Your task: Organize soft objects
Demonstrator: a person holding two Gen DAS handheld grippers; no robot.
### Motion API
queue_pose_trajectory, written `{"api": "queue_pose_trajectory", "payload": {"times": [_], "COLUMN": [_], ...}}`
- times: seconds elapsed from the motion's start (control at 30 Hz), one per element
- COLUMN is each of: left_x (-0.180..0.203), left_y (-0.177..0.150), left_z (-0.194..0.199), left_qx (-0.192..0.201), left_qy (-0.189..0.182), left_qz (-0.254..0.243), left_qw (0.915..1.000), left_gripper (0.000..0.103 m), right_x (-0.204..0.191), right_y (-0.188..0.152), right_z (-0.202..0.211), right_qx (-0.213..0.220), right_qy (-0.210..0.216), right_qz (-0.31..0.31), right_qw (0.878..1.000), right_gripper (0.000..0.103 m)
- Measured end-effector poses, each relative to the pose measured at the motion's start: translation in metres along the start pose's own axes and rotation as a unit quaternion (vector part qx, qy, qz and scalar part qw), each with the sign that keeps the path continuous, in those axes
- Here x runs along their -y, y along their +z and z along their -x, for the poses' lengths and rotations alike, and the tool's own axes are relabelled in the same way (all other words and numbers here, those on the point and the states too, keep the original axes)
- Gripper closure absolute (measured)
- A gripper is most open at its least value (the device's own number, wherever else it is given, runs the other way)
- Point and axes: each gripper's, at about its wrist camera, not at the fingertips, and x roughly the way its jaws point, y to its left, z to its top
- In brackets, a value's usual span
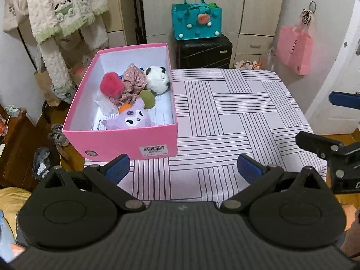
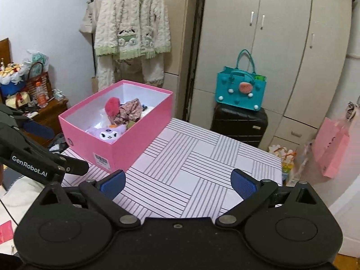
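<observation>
A pink box (image 1: 117, 140) stands open at the table's left. It holds a purple plush (image 1: 132, 117), a red fuzzy ball (image 1: 111, 84), a pink floral fabric piece (image 1: 133, 78), a panda plush (image 1: 158, 78) and a green ball (image 1: 147, 99). The box (image 2: 139, 135) with the purple plush (image 2: 109, 132) and red ball (image 2: 112, 108) also shows in the right wrist view. My left gripper (image 1: 184, 168) is open and empty over the table's near edge, right of the box. My right gripper (image 2: 178, 183) is open and empty, further right.
The table wears a striped cloth (image 1: 236, 117). Behind it a teal bag (image 1: 196, 21) sits on a black suitcase (image 1: 203, 52). A pink bag (image 1: 294, 47) hangs at right. Clothes (image 1: 65, 11) hang at left by a wardrobe (image 2: 281, 45).
</observation>
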Motion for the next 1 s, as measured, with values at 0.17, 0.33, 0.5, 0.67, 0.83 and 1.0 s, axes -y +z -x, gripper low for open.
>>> {"api": "queue_pose_trajectory", "payload": {"times": [0.17,0.33,0.5,0.67,0.83,1.0], "left_x": [-0.004,-0.009,-0.012,-0.012,-0.010,0.000], "left_y": [-0.003,-0.006,-0.009,-0.012,-0.015,-0.021], "left_z": [0.001,0.001,0.002,-0.002,-0.004,-0.003], "left_qx": [0.009,0.010,0.024,0.024,0.023,0.033], "left_qy": [0.014,0.011,0.033,0.036,0.025,0.034], "left_qz": [0.014,0.026,0.037,0.031,0.022,0.009], "left_qw": [0.9998,0.9995,0.9985,0.9986,0.9992,0.9988], "left_gripper": [0.000,0.000,0.000,0.000,0.000,0.000], "right_x": [0.002,0.001,0.001,-0.004,-0.001,0.002], "right_y": [0.000,-0.004,-0.011,-0.021,-0.025,-0.031], "right_z": [0.006,0.004,-0.003,-0.008,-0.004,-0.001], "right_qx": [-0.002,-0.021,-0.027,-0.032,-0.023,-0.013], "right_qy": [-0.007,0.007,0.023,0.008,-0.012,-0.034], "right_qz": [-0.030,-0.042,-0.060,-0.073,-0.090,-0.090], "right_qw": [1.000,0.999,0.998,0.997,0.996,0.995], "right_gripper": [0.002,0.002,0.002,0.002,0.002,0.002]}}
